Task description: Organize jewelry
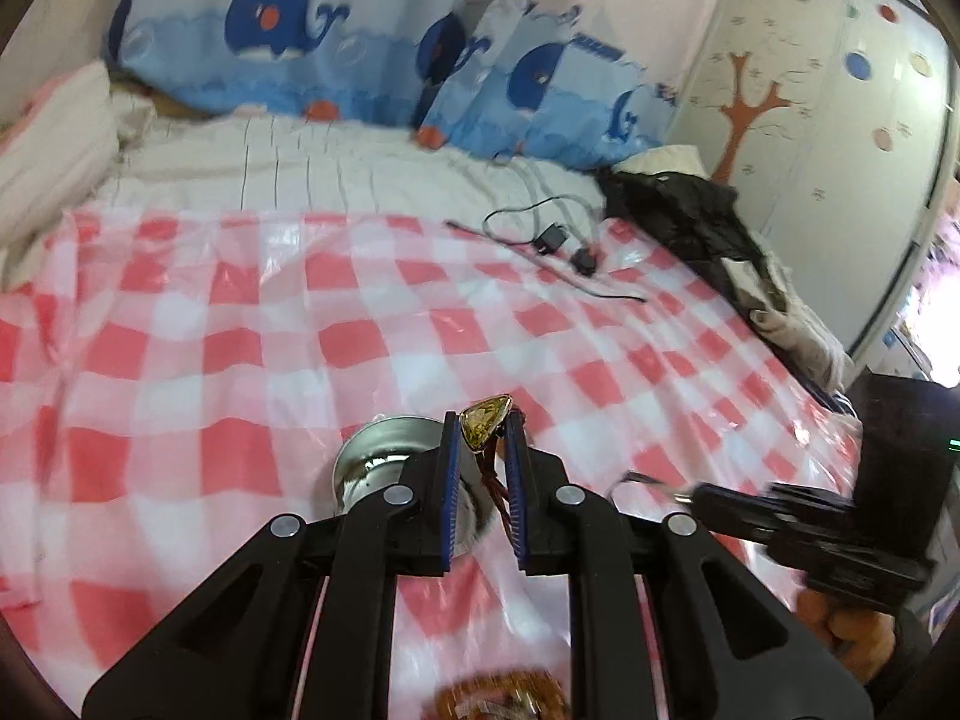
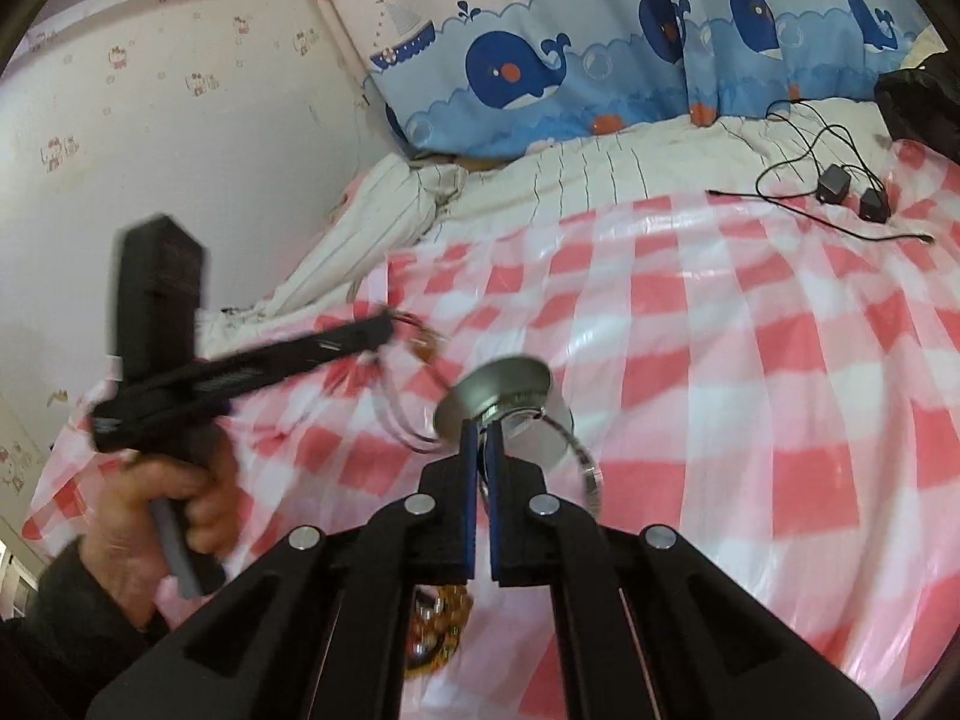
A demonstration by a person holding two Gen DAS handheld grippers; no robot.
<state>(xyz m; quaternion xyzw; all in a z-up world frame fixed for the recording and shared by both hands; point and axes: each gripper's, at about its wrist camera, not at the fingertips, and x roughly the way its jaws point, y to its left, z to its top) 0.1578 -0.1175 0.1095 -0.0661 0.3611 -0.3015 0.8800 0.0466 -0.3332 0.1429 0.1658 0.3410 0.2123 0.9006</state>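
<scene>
Closest to my left camera, the left gripper (image 1: 483, 429) is pinching a yellow-green pendant (image 1: 483, 423) between its blue pads, with a twisted brown cord (image 1: 495, 489) trailing down between the fingers. Just behind it, at about ten o'clock from the fingertips, a round metal tin (image 1: 372, 462) sits on the pink checked cover (image 1: 240, 312).

On my right camera, the right gripper (image 2: 480, 429) has its pads pressed together on the edge of the tin's lid (image 2: 492, 393), which hangs tilted above the tin. A silvery bangle (image 2: 585, 462) curves at four o'clock from the fingertips, and a beaded bracelet (image 2: 438, 624) lies on the cover below the jaws at six o'clock.

I judge the step in hand to be getting the pendant into the tin while the lid is held clear. To do it well, I should keep the lid well off to the side, bring the pendant over the mouth, let the cord settle in first, then release low so nothing bounces out.

Both grippers point downward at a moderate slope. A bare hand (image 2: 168, 504) in a dark sleeve grips the left handle at eight o'clock in the right view.

Farther off, black cables with adapters (image 2: 840, 192) lie at one o'clock, and whale-print curtains (image 2: 540, 66) hang at twelve.
</scene>
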